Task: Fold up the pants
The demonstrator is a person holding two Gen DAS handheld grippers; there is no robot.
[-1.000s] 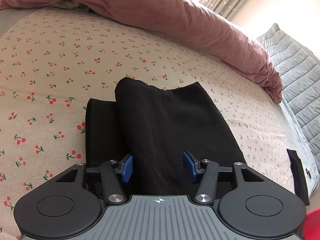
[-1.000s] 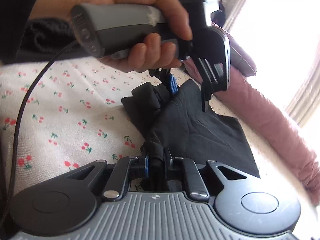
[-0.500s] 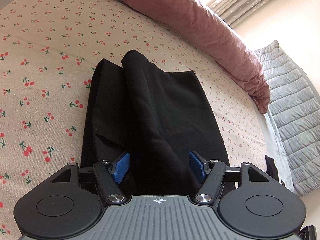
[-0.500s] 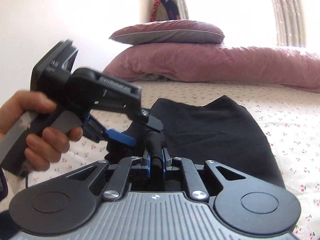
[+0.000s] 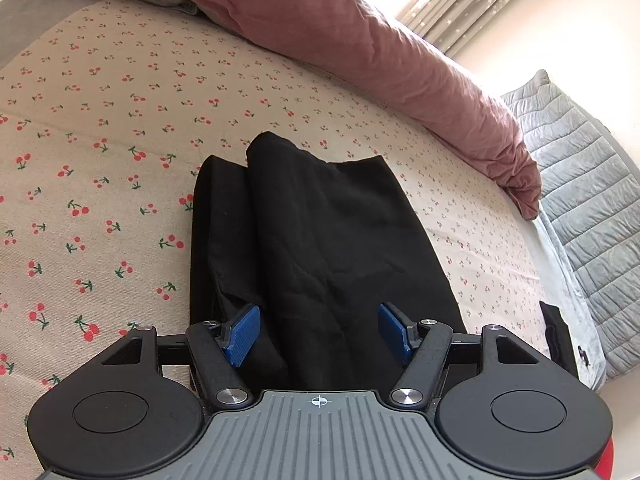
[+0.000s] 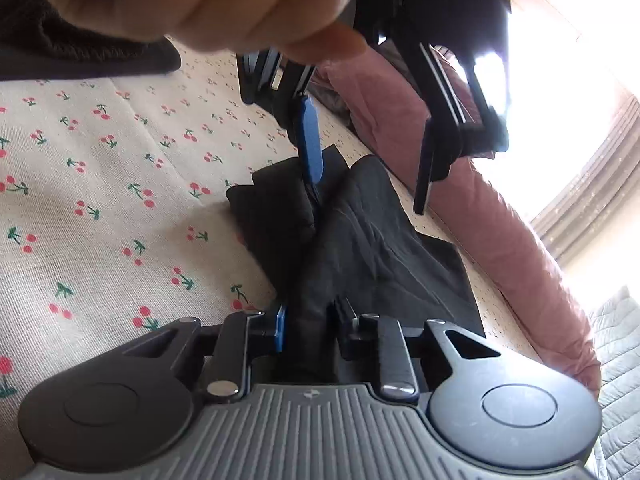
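Black pants (image 5: 328, 240) lie folded into a narrow stack on the cherry-print bed sheet (image 5: 100, 160). My left gripper (image 5: 319, 333) is open, its blue pads on either side of the near end of the pants, gripping nothing. In the right wrist view my right gripper (image 6: 308, 330) is shut on a bunched fold of the pants (image 6: 360, 240) at their near edge. The left gripper (image 6: 368, 168) shows there too, held by a hand above the far end of the pants with its jaws apart.
A pink duvet (image 5: 380, 52) runs along the far side of the bed. A grey quilted cover (image 5: 588, 184) lies at the right edge. A small black item (image 5: 558, 332) sits near the bed's right edge. The hand (image 6: 200, 0) fills the top of the right wrist view.
The left gripper stays open over the pants and has tilted and shifted slightly. The right gripper keeps its hold on the fold while its view has swung round; the hand now looms close.
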